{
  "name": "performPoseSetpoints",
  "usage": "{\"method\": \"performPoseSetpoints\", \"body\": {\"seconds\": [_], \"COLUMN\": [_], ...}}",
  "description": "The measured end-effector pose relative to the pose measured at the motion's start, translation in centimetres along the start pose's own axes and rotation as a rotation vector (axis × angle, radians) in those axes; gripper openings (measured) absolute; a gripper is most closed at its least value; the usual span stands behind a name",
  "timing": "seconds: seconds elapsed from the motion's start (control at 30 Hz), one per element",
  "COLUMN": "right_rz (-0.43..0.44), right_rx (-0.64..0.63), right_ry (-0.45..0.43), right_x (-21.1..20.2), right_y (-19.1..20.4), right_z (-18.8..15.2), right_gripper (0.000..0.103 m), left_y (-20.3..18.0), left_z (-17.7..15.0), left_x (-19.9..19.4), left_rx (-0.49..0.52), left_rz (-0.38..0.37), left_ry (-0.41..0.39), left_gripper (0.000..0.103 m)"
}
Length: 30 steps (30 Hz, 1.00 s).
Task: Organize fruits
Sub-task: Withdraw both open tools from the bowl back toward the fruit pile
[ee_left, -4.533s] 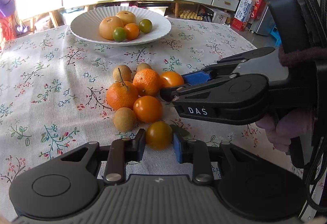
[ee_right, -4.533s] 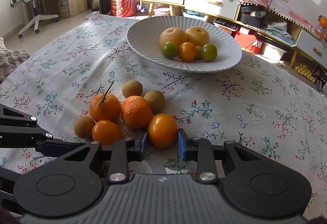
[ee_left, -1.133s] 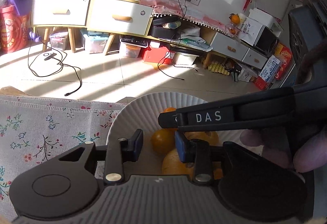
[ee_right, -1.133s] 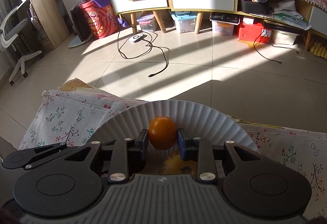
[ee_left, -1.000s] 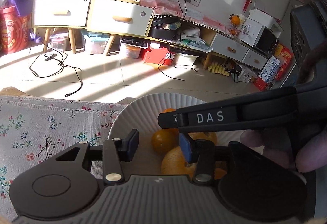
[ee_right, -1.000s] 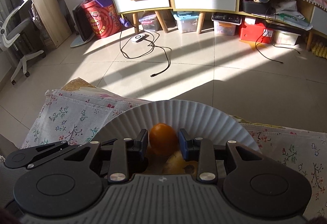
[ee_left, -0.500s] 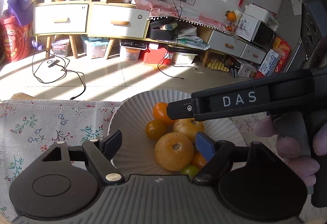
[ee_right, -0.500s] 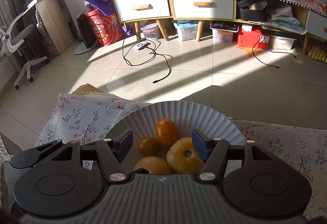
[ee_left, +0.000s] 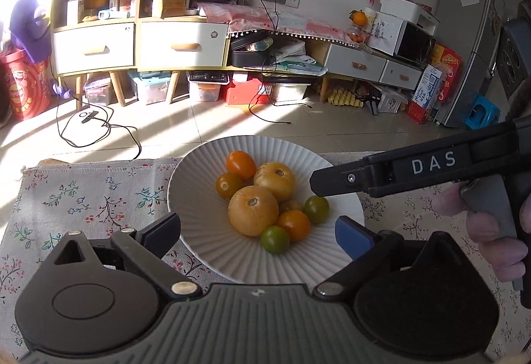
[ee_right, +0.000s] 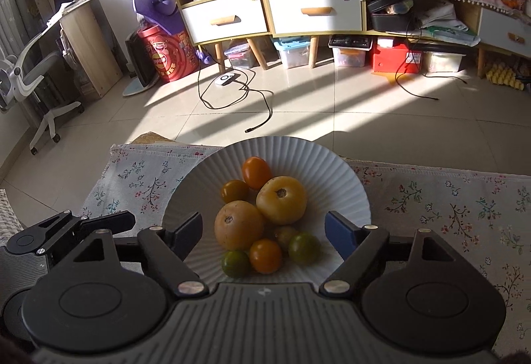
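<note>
Over the plate, the left gripper and the right gripper are both opening, empty; the fruits lie piled in the plate. This looks like the release step; next, fetching any remaining fruit.

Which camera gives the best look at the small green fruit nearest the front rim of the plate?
The left wrist view: the green fruit shows whole, clear of the camera housing, on the white plate. The right wrist view shows the same green fruit low in the picture, its lower edge close to the housing and an orange fruit pressed against its side.
</note>
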State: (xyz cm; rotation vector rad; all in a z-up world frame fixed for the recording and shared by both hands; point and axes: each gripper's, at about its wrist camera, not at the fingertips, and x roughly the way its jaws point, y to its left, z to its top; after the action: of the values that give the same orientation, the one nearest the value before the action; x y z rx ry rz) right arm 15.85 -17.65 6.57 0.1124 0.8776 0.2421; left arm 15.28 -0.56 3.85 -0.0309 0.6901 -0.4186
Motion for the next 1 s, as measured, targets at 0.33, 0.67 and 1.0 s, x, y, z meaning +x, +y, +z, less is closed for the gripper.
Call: {"method": "performPoseSetpoints", "body": {"seconds": [0.33, 0.67, 1.0], "right_rz": [-0.019, -0.030, -0.044], "right_rx": [-0.040, -0.089, -0.076], "right_ry": [-0.017, -0.030, -0.040], "right_x": [-2.8, -4.6, -5.7], "right_y": [0.2, 1.2, 1.5], "right_z": [-2.9, -6.1, -8.5], "right_gripper": [0.085, 0.089, 0.093], "left_y": [-1.5, -2.3, -2.8], "left_z": [-2.3, -4.2, -6.4], "left_x": [-2.7, -4.4, -5.1], "left_rx": [0.010, 0.029, 0.054], "left_rz": [0.006, 0.011, 0.019], "left_ry": [0.021, 0.046, 0.085], "left_gripper": [0.095, 0.095, 0.095]}}
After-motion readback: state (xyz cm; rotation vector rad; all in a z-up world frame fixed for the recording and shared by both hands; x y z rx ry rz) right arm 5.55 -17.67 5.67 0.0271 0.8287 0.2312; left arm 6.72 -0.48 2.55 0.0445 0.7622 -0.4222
